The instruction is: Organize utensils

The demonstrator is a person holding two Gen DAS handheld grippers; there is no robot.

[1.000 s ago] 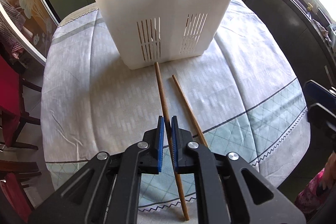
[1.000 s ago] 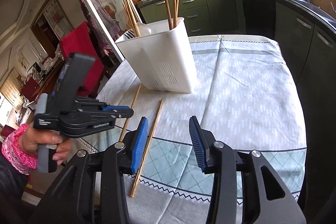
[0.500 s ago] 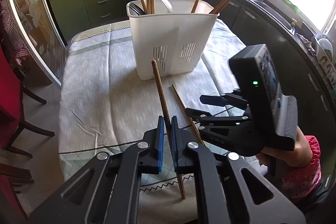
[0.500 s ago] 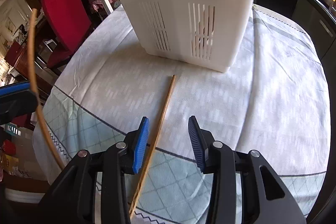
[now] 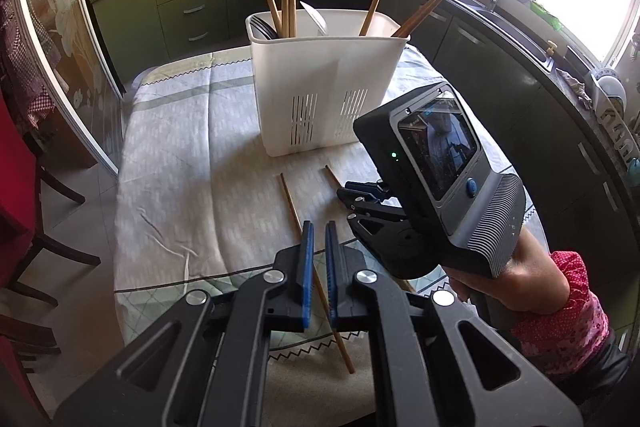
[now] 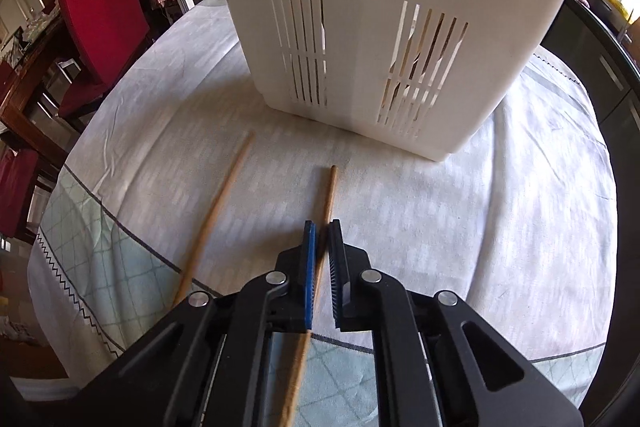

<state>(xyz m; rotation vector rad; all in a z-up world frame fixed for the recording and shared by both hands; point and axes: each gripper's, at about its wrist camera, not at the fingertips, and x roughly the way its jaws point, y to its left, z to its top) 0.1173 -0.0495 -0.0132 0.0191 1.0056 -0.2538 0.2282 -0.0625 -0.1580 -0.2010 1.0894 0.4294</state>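
Note:
A white slotted utensil caddy (image 5: 326, 87) stands on the table and holds several wooden chopsticks and some cutlery; it fills the top of the right wrist view (image 6: 380, 19). Two wooden chopsticks lie on the tablecloth before it. My left gripper (image 5: 316, 231) hovers above the left chopstick (image 5: 294, 211), its jaws nearly together with nothing held between them. My right gripper (image 6: 322, 227) is shut on the right chopstick (image 6: 328, 195) at table level. The left chopstick also shows in the right wrist view (image 6: 218, 211).
The table carries a pale patterned tablecloth (image 5: 180, 167). A red chair (image 6: 100, 15) stands at the left. Dark green kitchen cabinets (image 5: 188, 7) and a counter with a sink (image 5: 516, 3) run behind and to the right.
The left chopstick, lifted half a second ago, lies on the cloth again and my left gripper has risen. My right gripper came down and closed on the right chopstick.

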